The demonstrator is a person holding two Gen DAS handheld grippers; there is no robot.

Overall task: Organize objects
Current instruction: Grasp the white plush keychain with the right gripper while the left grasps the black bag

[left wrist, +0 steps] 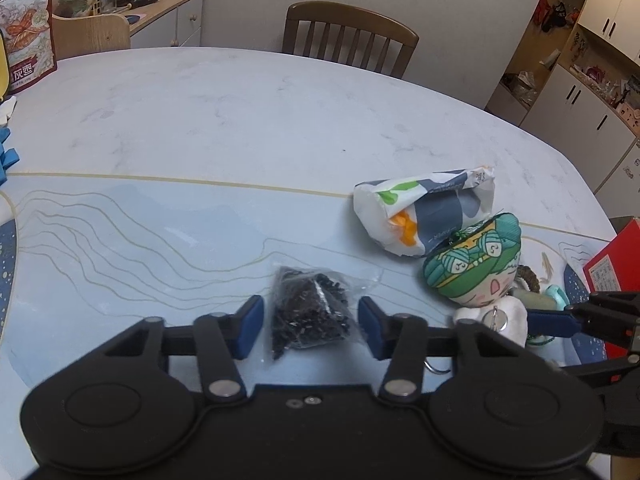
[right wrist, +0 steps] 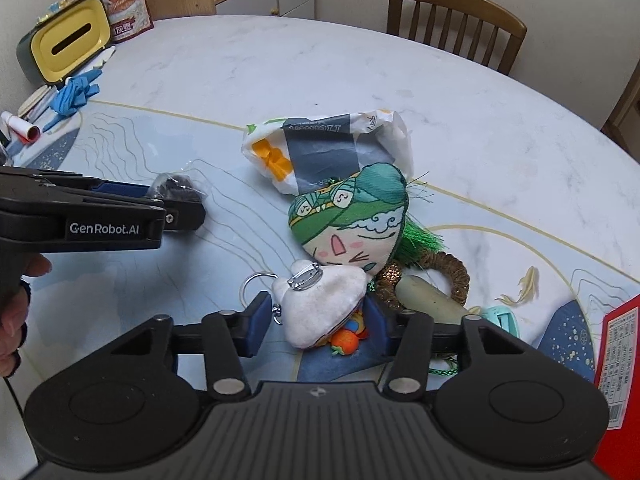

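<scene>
So the left hand-held gripper [left wrist: 311,328] is wide open, fingers either side of a small clear bag of black bits [left wrist: 310,312] lying on the bench [left wrist: 240,112], not squeezing it as far as I can see. The right hand-held gripper [right wrist: 316,322] is open too, straddling a white plush [right wrist: 320,304] with a metal clip and keyring; can't tell whether the pads actually touch it. Taking the green-haired doll [right wrist: 352,220] as the landmark: the plush sits just in front of it, touching; a crumpled wrapper [right wrist: 320,148] lies just behind it; the black bag is off to its left, apart. A red box [right wrist: 620,360] is well to its right.
</scene>
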